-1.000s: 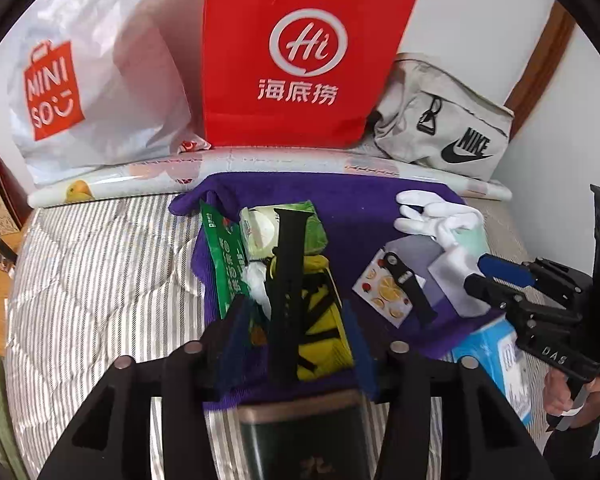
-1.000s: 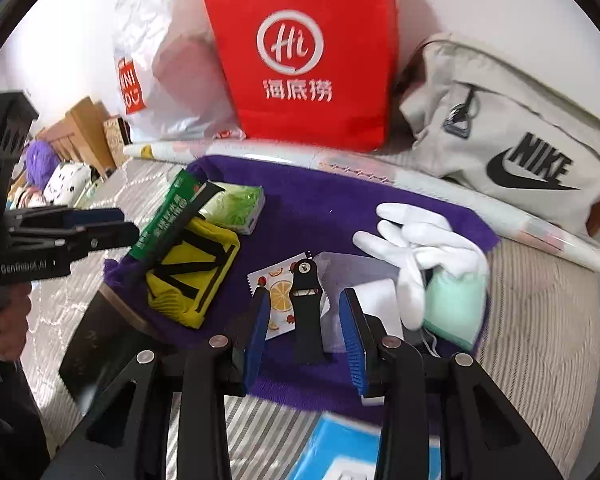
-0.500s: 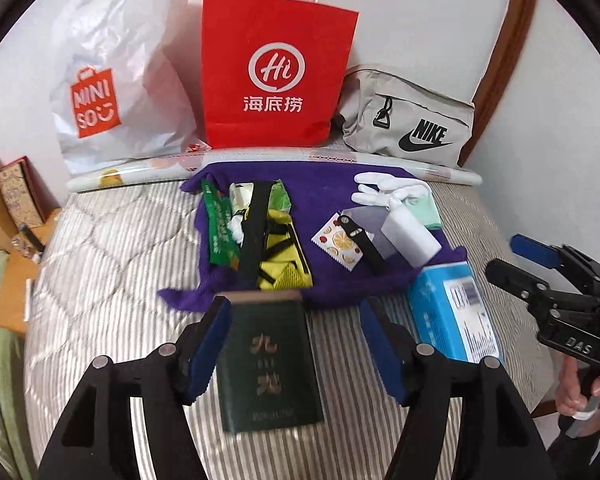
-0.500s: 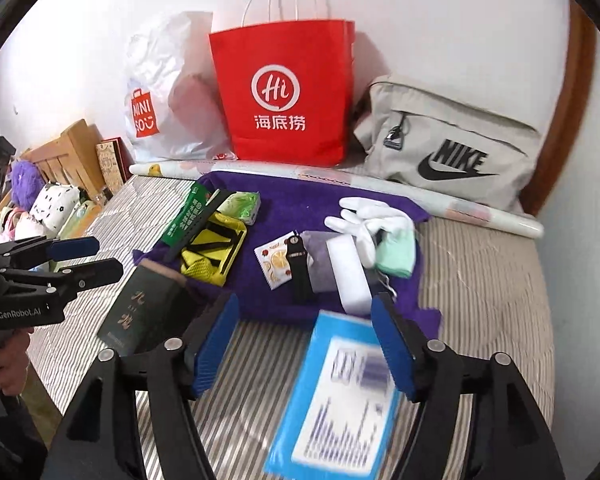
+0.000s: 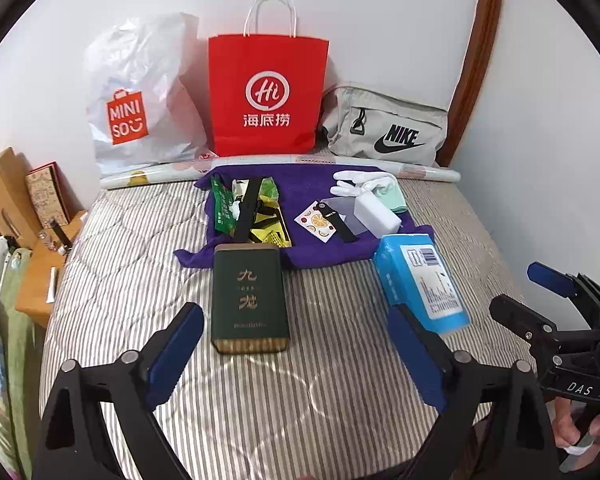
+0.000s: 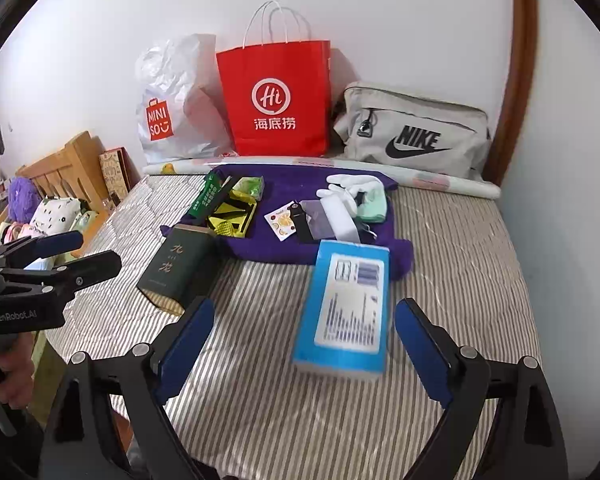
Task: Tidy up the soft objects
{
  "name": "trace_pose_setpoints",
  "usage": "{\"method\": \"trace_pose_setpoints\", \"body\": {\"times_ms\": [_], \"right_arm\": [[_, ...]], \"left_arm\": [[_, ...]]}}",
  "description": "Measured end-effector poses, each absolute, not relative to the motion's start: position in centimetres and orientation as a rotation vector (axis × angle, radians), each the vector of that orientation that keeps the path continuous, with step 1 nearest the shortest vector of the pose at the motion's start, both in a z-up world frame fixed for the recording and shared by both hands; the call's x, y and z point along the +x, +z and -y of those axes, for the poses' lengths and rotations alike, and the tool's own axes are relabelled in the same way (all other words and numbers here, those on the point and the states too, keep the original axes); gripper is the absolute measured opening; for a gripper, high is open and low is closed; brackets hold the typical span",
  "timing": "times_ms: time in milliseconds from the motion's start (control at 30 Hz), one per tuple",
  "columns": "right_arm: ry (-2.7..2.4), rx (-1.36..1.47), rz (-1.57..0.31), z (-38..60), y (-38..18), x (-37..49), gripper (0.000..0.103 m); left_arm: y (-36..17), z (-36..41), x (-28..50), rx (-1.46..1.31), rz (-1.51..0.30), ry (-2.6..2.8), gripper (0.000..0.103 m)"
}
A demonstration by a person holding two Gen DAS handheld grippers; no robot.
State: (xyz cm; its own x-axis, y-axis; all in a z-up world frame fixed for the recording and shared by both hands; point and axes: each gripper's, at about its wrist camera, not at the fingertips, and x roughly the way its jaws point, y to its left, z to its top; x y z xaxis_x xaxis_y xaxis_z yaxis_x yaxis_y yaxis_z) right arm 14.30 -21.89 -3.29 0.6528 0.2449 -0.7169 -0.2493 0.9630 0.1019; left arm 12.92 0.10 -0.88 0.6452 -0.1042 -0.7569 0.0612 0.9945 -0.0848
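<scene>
1. Purple towel [image 5: 300, 184] lies across the middle of the striped mattress [image 5: 140, 280], above centre in both views. It carries two small heaps: at its left a green packet [image 5: 220, 204], a yellow-and-black pouch [image 5: 270, 228] and a long black strap [image 5: 247, 210]; at its right white gloves [image 5: 360, 180], a mint cloth [image 5: 394, 198], a white pad [image 5: 376, 214], a fruit-print sachet [image 5: 318, 224] and a short black strap [image 5: 338, 222].
2. A second ago each gripper was down over the towel, with a strap between its pads; now both heaps sit well away at mid-frame, nothing held.
3. The left gripper [image 5: 296, 354] fills the bottom of its view, jaws opening wide. The dark green box [image 5: 250, 294] lies on the mattress beyond the tips, unpinched, its far end touching the towel's near edge.
4. The right gripper [image 6: 304, 346] is likewise opening. The blue box [image 6: 350, 306] lies beyond its pads, untouched, its far end resting on the towel.
5. Likely meaning: the straps are placed on their heaps, and the retreat with spreading jaws marks this sorting step closed. Only the two boxes remain off the towel proper.
</scene>
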Motion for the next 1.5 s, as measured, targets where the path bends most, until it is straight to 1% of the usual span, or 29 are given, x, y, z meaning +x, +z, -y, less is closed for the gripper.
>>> {"method": "trace_pose_setpoints", "body": {"times_ms": [267,533,933,1500], "right_arm": [[0.222,0.003,-0.79,22.7,-2.8,10.0,0.093],[0.206,0.004,-0.769,23.1,-2.4,7.5,0.093],[0.22,0.016,-0.749,23.1,-1.9,5.9,0.093],[0.229,0.022,-0.751,23.2,-2.0,5.3,0.093]], "left_arm": [[0.1,0.5,8.0,-0.059,-0.806,-0.071,0.094],[-0.1,0.9,6.1,-0.054,-0.801,-0.056,0.094],[0.1,1.0,4.5,-0.061,-0.791,-0.058,0.094],[0.0,1.2,4.2,-0.05,-0.791,-0.053,0.094]]}}
